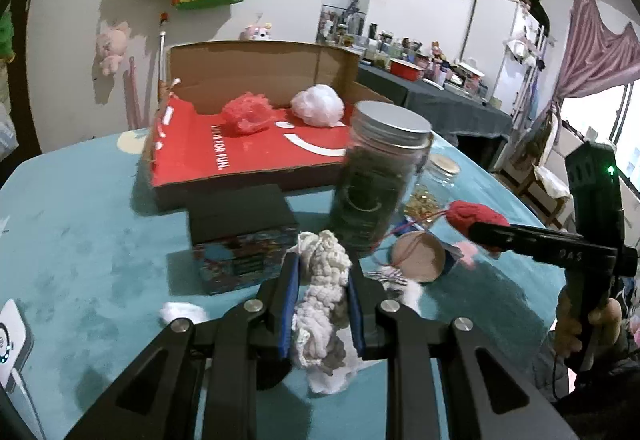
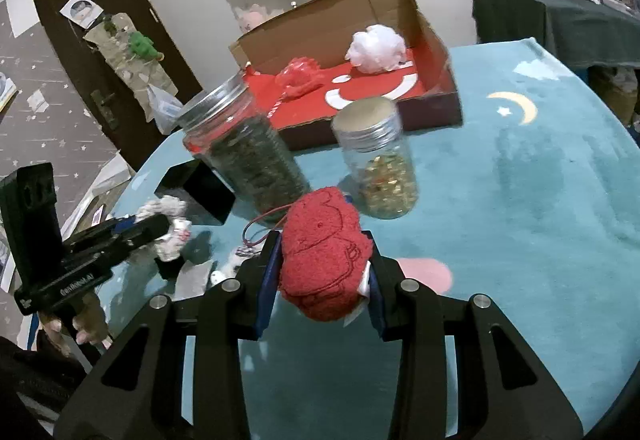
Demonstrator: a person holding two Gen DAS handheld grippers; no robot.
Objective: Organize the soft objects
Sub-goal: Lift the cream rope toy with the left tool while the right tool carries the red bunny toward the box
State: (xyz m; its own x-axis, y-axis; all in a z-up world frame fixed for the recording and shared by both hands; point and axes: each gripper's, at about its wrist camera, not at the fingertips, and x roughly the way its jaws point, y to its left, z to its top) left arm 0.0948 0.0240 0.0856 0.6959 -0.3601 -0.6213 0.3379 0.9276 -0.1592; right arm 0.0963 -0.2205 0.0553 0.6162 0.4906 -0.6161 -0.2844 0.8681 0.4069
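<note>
Left wrist: box [image 1: 256, 160] at back of table [image 1: 80, 232] holds 2 soft balls; 2 jars [image 1: 376, 176] in front. Left gripper [image 1: 320, 304] clamped on cream knit [image 1: 324, 280], right gripper [image 2: 324, 272] clamped on red cloth [image 2: 324, 252], both above table.

Left gripper [image 1: 320, 296]: matt black plastic arms with bright metal rivets and blue pads, closed on a cream knitted cloth [image 1: 322, 300], coarse and ribbed; right gripper [image 2: 322, 276]: same finish, clamped on a red terry cloth [image 2: 324, 260], fuzzy and stitched; table cover [image 2: 520, 200]: teal plush, short-napped and matt; tall jar [image 1: 376, 176]: clear glossy wall, brushed metal lid; cardboard box [image 1: 256, 144]: raw brown board, smooth red printed floor.
</note>
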